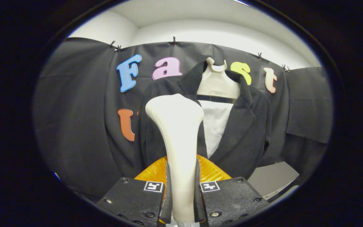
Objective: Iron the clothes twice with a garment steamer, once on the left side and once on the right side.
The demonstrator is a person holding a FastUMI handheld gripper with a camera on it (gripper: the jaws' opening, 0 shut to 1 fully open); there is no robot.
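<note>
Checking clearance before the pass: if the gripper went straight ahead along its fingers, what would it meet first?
Probably the dark jacket on the cream hanger; the gripper is shut on the white steamer handle. Depth unclear.

Gripper fingers closed on the neck of the garment steamer, one finger pressing each side. Steamer upright, its cream head flaring wide above the fingers; orange ribbed part just behind them. Beyond it, a dark jacket on a cream hanger, white lining visible at the open front. Steamer head overlaps jacket's left front panel; contact cannot be told.
</note>
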